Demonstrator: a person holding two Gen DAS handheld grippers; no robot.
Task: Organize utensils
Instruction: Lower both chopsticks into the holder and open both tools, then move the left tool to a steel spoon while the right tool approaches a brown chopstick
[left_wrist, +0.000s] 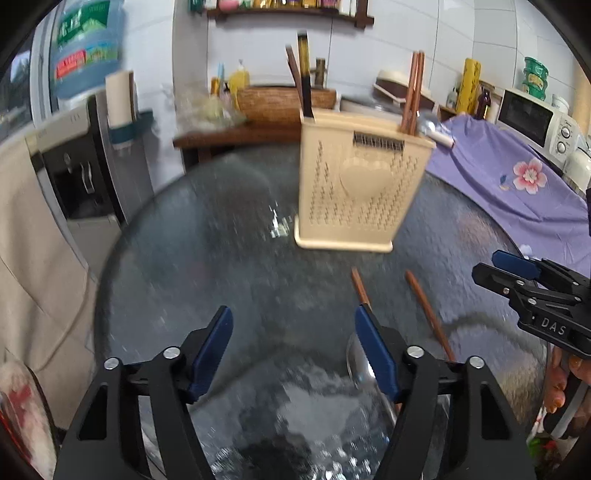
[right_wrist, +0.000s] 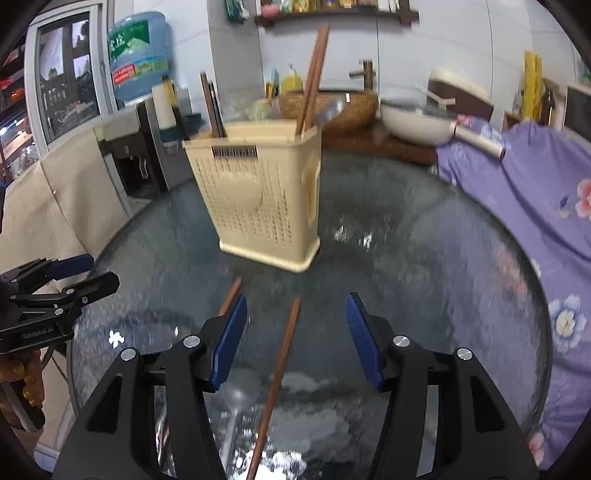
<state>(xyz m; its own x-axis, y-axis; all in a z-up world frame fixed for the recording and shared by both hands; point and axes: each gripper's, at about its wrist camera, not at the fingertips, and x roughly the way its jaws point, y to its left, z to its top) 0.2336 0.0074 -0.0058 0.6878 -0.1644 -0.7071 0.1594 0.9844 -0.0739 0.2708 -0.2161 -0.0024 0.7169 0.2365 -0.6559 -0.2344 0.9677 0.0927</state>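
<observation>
On the glass surface (right_wrist: 424, 258) a cream utensil holder (right_wrist: 266, 199) stands upright. Nearer, two chopsticks lie loose. The right chopstick (right_wrist: 279, 373) runs lengthwise between the parted, empty jaws of the right hand-held gripper (right_wrist: 295, 332); the left hand-held gripper (left_wrist: 293, 343), also parted and empty, is offset from the left chopstick (left_wrist: 360, 288).

The beige perforated plastic utensil holder (right_wrist: 266, 195) is the main thing in the way, standing upright on the round dark glass desk (right_wrist: 424, 258). Left of it the glass is bare, loads of room to slide through. In front of it two brown wooden chopsticks (right_wrist: 280, 365) and a clear plastic spoon (right_wrist: 236, 395) lie loose. Right of it, purple flowered cloth (right_wrist: 535, 192) crowds the desk edge.
</observation>
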